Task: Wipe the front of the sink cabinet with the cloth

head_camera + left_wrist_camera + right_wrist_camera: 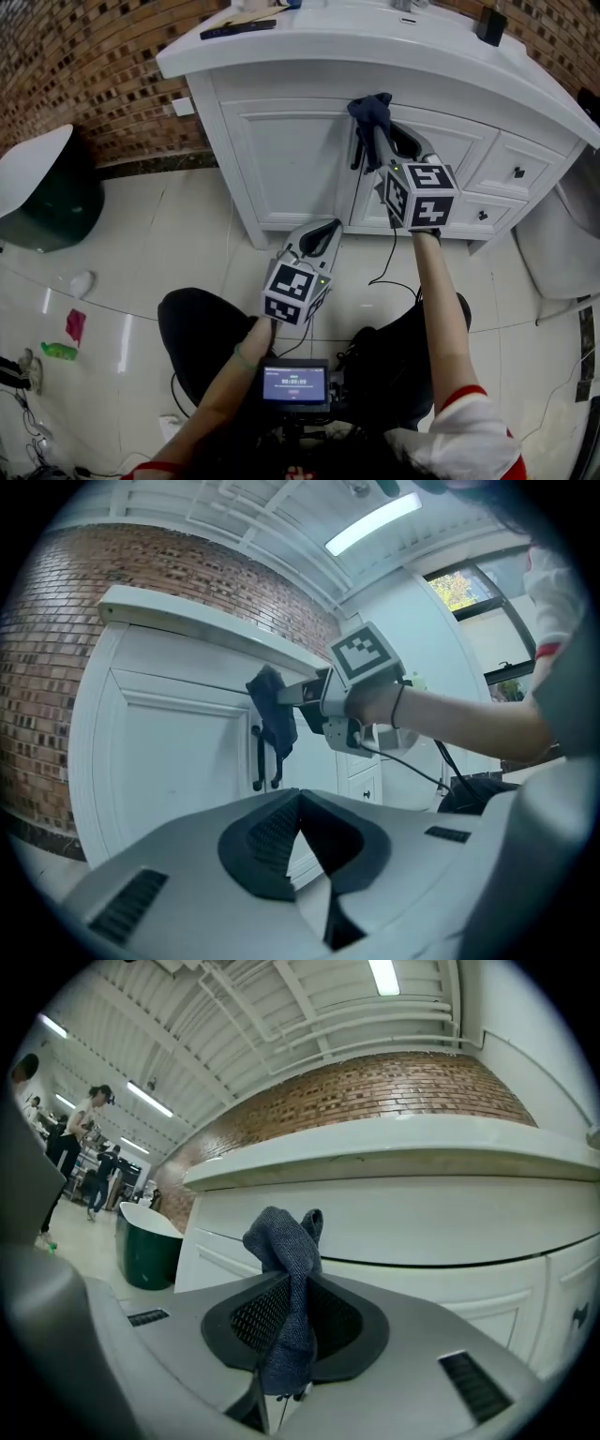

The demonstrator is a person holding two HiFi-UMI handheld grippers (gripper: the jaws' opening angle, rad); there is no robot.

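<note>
Blue-grey cloth [284, 1269] sits pinched in our right tongs [292, 1330], bunched at the upper front of the white sink cabinet [286, 159], above the door handles [258, 759]. Our left tongs [322, 236] hang closed and empty, lower down. We judge wiping is in hand; next, press and sweep down the door.

Counter [309, 47] edge overhangs the cabinet front [281, 159]. Right claw [380, 127] with cloth [370, 108] sits just under it, so there's little headroom above. Black door handles [357, 150] stick out just beside the cloth and block sideways passes there. Left door panel [291, 169] is flat and free. Drawer knobs [518, 172] protrude further right. Floor [169, 244] is open left of the left claw [323, 236], with the green bin [42, 202] well apart. White fixture [562, 248] crowds the cabinet's right end.
</note>
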